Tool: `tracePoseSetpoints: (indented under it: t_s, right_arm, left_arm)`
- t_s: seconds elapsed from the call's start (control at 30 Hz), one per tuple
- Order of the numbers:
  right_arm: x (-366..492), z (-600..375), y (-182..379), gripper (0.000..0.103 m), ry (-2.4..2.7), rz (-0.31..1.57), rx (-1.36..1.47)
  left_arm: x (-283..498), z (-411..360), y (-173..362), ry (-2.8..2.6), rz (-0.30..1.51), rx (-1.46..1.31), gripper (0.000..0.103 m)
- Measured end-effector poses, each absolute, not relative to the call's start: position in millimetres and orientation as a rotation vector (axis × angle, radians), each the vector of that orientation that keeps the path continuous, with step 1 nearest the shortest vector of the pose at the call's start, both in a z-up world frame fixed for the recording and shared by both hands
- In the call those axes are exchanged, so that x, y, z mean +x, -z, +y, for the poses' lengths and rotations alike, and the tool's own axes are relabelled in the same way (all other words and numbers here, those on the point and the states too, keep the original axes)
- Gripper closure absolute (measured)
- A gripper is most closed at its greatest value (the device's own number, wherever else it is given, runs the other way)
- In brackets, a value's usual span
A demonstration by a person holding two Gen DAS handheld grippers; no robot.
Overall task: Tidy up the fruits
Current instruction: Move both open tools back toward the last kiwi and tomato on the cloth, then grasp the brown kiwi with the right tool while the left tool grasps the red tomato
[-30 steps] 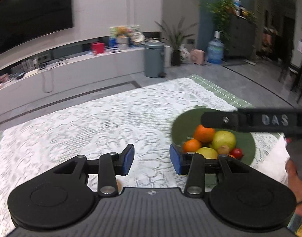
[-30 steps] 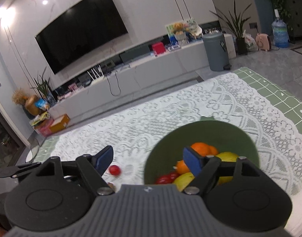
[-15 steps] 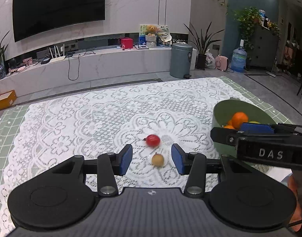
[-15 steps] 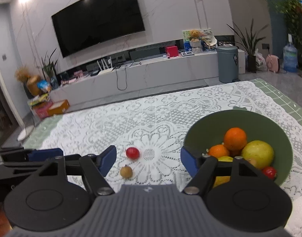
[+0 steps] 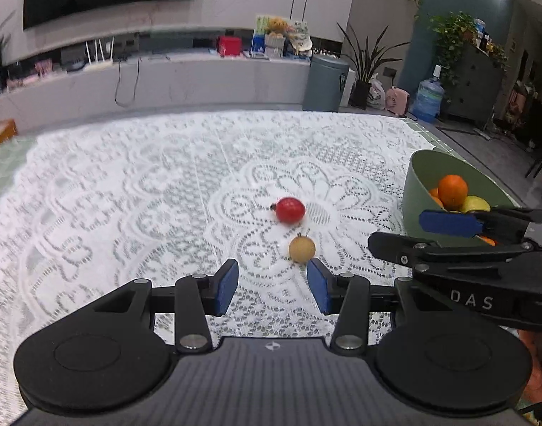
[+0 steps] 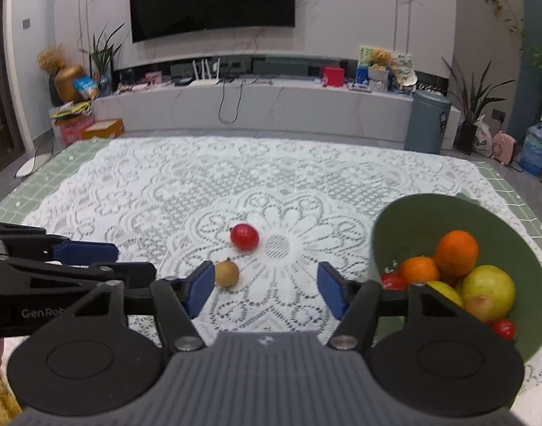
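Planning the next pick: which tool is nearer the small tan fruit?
Left, narrowly. The tan fruit lies just beyond the left tool, off its right pad; it sits beside the right tool's left pad.

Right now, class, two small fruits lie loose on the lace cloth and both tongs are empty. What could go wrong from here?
1. The red fruit and tan fruit are round and close together; closing on one may nudge the other away.
2. The left tongs and right tongs, both closing on nothing, are aimed at the same spot and could collide.
3. The green bowl looks tilted; bumping it might spill fruit.
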State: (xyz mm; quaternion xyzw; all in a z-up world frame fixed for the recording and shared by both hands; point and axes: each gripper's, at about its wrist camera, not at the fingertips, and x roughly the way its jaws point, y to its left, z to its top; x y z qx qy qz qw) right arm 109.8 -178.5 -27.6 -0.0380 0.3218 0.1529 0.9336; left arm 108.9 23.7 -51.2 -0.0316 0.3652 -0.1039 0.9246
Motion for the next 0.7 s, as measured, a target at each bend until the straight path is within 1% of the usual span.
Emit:
tracePoseSetpoints:
  t_s: [0.13,0.27,0.33,0.5,0.57,0.63,0.7]
  right_arm:
    - [118,-169,37,0.054,-0.358,0.708,-0.1]
    - [122,-158,45,0.057,-0.381,0.729,-0.131]
    - [128,-154,49,0.06,-0.392,0.743,-0.132]
    - [146,-145,59,0.064,-0.413,0.769,-0.117]
    - [152,-140,63,0.064,-0.415,0.765,-0.125]
    - [158,-134,67,0.068,-0.418,0.764,-0.141]
    - [163,-130,71,0.07,-0.42,0.772,-0.151]
  left_arm:
    - [115,30,59,0.209,0.76,-0.1,0.055]
    - [119,34,63,0.204,0.776,-0.128,0.064]
    - [121,36,66,0.19,0.784,-0.135,0.064]
    - [131,45,73,0.153,0.817,-0.181,0.064]
    - [134,46,75,0.133,0.818,-0.172,0.064]
    - [136,45,77,0.121,0.813,-0.16,0.064]
    - [138,46,77,0.115,0.808,-0.159,0.064]
